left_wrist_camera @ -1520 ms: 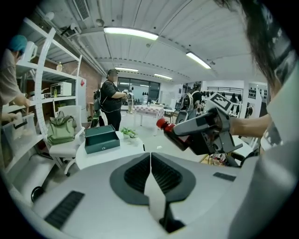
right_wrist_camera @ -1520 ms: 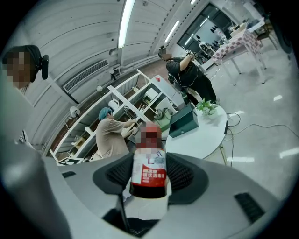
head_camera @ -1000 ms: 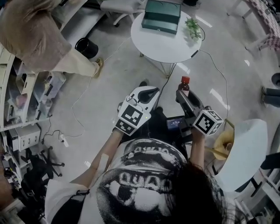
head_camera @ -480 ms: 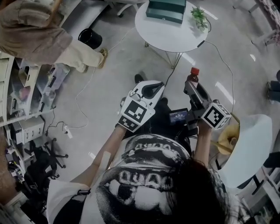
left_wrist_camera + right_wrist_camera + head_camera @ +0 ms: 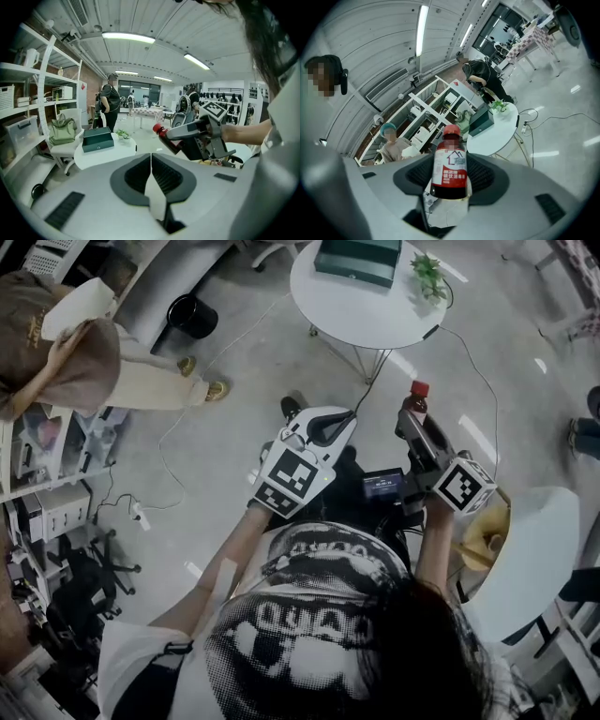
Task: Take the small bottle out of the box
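A small dark bottle [image 5: 450,161] with a red cap and a red-and-white label stands upright between the pads of my right gripper [image 5: 450,174], which is shut on it. In the head view the bottle [image 5: 417,401] sticks out of the right gripper [image 5: 413,424], held in the air above the floor. The dark green box [image 5: 360,260] lies closed on the round white table [image 5: 361,320] further ahead. My left gripper [image 5: 330,428] hovers beside the right one, shut and empty; its pads [image 5: 161,176] meet. From the left gripper view, the bottle [image 5: 164,136] and box [image 5: 97,139] show.
A small potted plant [image 5: 427,274] sits on the table next to the box. A person in brown [image 5: 66,362] stands by the shelving [image 5: 37,474] at the left. Cables [image 5: 178,446] run over the floor. A white chair [image 5: 525,559] is at my right.
The person in brown has moved left toward the shelves. Both grippers and the held bottle stay almost where they were; the view has shifted a little.
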